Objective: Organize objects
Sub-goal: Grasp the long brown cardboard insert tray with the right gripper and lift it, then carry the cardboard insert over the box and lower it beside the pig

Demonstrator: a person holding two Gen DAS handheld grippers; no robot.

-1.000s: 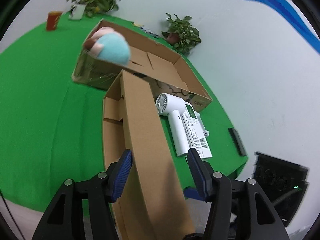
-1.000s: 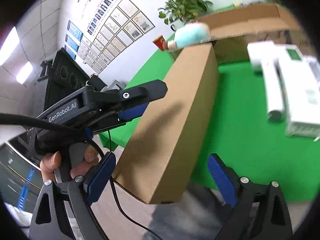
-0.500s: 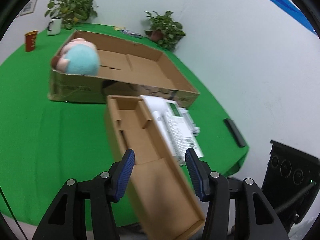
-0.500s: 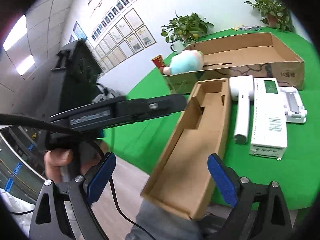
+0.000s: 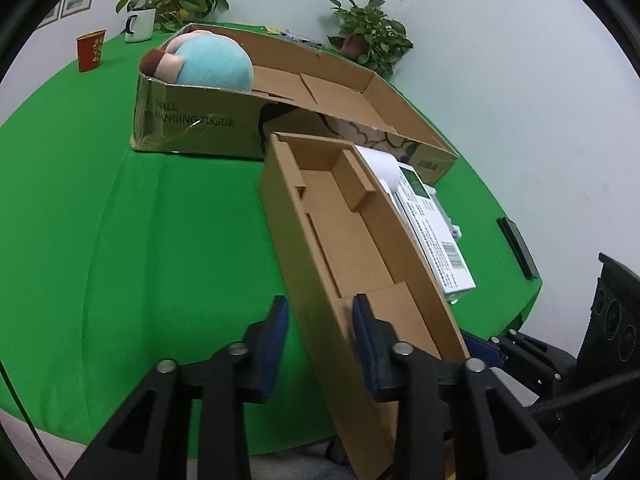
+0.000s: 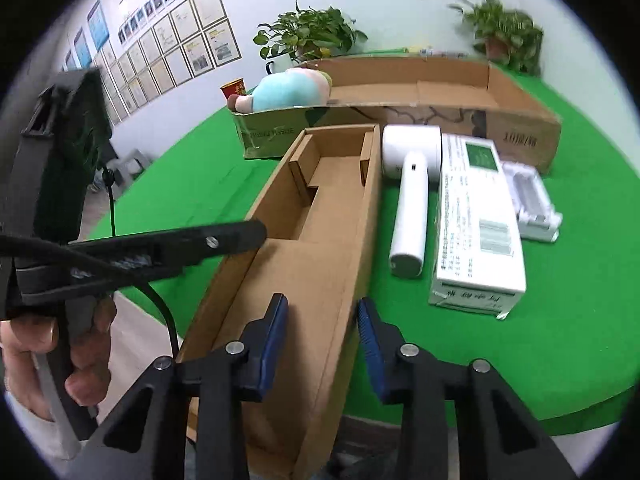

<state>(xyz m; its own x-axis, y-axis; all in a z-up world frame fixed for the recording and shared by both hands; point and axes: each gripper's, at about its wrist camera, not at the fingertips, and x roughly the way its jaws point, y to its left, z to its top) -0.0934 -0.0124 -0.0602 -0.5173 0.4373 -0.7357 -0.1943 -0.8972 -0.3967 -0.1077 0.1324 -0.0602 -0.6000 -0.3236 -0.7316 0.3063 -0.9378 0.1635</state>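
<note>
A long narrow open cardboard box point(image 5: 352, 240) lies mouth up on the green table point(image 5: 120, 240), its near end hanging over the table edge. My left gripper point(image 5: 320, 332) straddles the box's left wall; its jaws are closing, with slim gaps still showing beside the wall. My right gripper point(image 6: 322, 320) straddles the right wall of the same box point(image 6: 320, 220), its jaws also closing. A white hair dryer point(image 6: 408, 184) and a white printed carton point(image 6: 476, 232) lie just right of the box.
A big shallow cardboard box point(image 5: 192, 120) stands behind, with a teal and pink plush toy point(image 5: 208, 64) in its left end. A white plastic insert point(image 6: 532, 200) lies right of the carton. A red cup point(image 5: 90, 50), a mug point(image 5: 140, 24) and potted plants point(image 5: 372, 36) line the back.
The narrow box has turned from standing on its side to lying mouth up on the table. Both grippers' jaws have narrowed a lot, each around one side wall.
</note>
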